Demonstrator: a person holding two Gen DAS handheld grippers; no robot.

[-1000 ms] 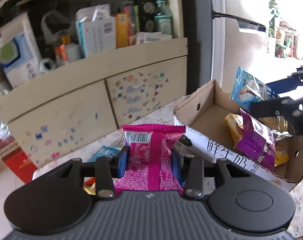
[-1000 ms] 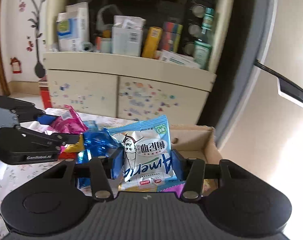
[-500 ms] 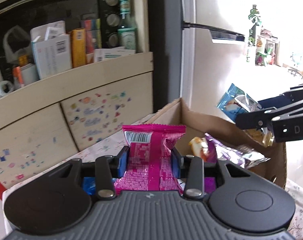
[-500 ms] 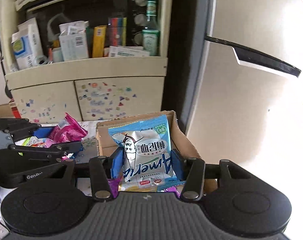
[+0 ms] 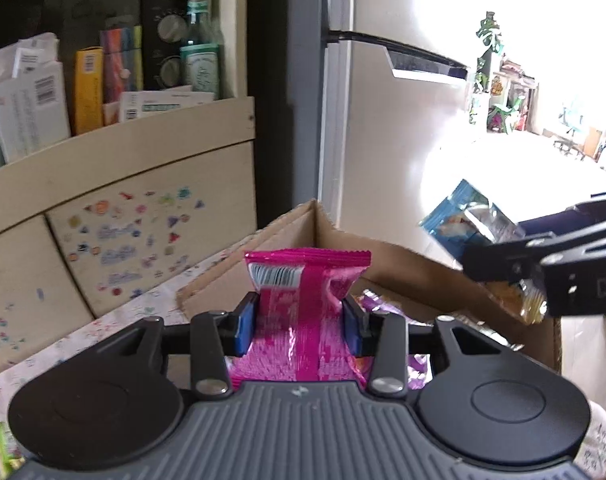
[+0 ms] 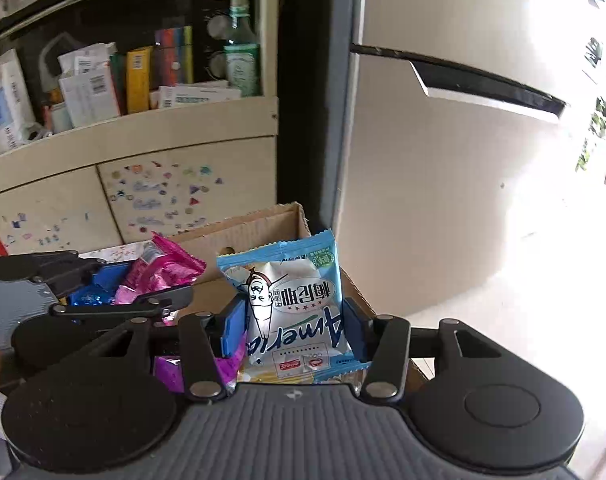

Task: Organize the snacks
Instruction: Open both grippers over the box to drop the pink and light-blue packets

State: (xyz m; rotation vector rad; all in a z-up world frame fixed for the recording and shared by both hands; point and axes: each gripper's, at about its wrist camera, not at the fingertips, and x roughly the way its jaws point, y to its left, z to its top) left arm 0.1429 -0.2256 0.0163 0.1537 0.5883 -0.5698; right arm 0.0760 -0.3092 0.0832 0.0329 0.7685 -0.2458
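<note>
The cardboard box sits open on the bench, which wears a floral cloth. Inside the box, purple wrappers show just past the left tool, and more purple foil lies low in the right wrist view; how many packets there are cannot be told, since both tools cover most of the box floor.

The left tool is clamped on a pink snack packet, held upright above the near edge of the box with its barcode end up. The right tool is clamped on a light blue snack packet, upside down, above the box's right side.

The left wrist view shows the blue packet from behind, pinched at the tip of the right tool, with something yellowish beneath that is too blurred to name. The right wrist view gives the printed face of the blue packet, plus the left tool from the side with the pink packet and a shiny blue wrapper just beside it; whether that wrapper lies in the box or on the bench is unclear.

Behind, a shelf holds cartons, papers and a green-labelled bottle. The fridge at right is washed out by glare.
</note>
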